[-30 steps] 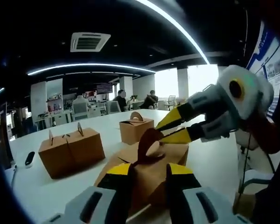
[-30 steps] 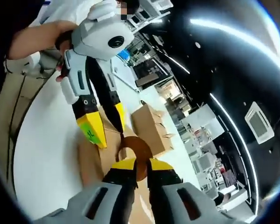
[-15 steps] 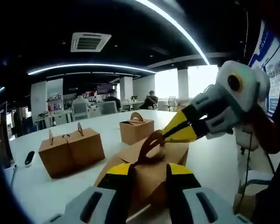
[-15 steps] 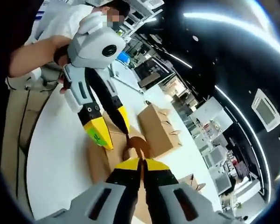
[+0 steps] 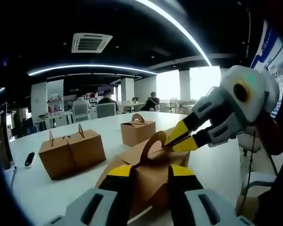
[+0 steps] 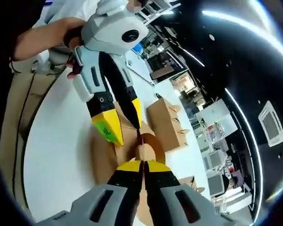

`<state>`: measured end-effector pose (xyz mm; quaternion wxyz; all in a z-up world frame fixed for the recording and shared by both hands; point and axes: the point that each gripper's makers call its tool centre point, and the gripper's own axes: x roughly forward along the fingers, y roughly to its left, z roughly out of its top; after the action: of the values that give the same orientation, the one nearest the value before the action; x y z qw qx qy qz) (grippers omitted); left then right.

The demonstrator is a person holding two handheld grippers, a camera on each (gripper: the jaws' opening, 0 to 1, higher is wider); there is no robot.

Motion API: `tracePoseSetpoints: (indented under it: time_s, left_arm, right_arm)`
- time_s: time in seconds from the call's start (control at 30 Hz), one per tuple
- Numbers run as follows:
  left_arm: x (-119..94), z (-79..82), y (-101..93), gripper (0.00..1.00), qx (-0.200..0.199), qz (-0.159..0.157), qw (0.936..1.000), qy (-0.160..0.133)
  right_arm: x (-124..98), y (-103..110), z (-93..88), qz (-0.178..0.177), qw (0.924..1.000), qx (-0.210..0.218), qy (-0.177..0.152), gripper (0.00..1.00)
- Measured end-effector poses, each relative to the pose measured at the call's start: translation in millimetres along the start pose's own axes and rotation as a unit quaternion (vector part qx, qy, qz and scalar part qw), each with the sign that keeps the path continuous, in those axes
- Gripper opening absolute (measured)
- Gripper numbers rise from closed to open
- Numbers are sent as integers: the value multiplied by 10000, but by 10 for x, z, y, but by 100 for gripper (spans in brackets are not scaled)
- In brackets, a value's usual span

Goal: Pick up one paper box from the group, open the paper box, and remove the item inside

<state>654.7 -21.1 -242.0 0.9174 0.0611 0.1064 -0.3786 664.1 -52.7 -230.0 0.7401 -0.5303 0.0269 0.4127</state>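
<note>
At lower centre we see the left gripper (image 5: pixel 148 176) clamped around the paper box (image 5: pixel 153 176). The right gripper (image 6: pixel 142 165), fingers together, pinches the box's handle (image 5: pixel 153 143).

The left gripper (image 5: pixel 148 176) jaws are covering the near side of the paper box (image 5: pixel 151 162), and whatever's inside it is staying hidden behind cardboard.

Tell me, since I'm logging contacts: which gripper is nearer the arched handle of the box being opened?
Right. The right gripper is pinched shut on the arched handle. The left gripper sits lower, its jaws straddling the box body beneath that handle.
</note>
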Motion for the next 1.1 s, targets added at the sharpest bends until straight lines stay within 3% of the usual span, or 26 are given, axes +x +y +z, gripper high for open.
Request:
tracePoseSetpoints:
  time_s: [0.47, 0.5, 0.53, 0.57, 0.63, 0.67, 0.73, 0.93, 1.1]
  left_arm:
    - [3, 0, -3, 32, 38, -84, 9999, 48]
    - [-2, 1, -14, 33, 1, -180, 9998, 44]
    - [-6, -7, -89, 43, -127, -458, 9989, 54]
    - [4, 0, -209, 52, 222, -877, 9959, -20]
    - [33, -88, -214, 58, 314, -716, 9966, 274]
    - [54, -89, -193, 57, 584, -551, 9963, 305]
    - [79, -108, -209, 55, 732, -440, 9954, 435]
    - [81, -103, -144, 45, 850, -95, 9951, 499]
    - [79, -109, -143, 42, 955, 122, 9941, 499]
  right_arm:
    - [-31, -139, 36, -279, 9984, 415, -252, 3]
    - [-36, -155, 27, -305, 9981, 457, -272, 3]
    - [-42, -172, 24, -322, 9975, 544, -321, 3]
    - [-50, -182, 31, -332, 9968, 620, -374, 3]
    - [-59, -192, 32, -349, 9965, 654, -394, 3]
    - [-63, -196, 30, -367, 9965, 640, -384, 3]
    - [-76, -191, 30, -383, 9966, 621, -387, 3]
    - [-207, -205, 91, -484, 9954, 613, -550, 3]
    - [-364, -234, 163, -561, 9924, 748, -806, 3]
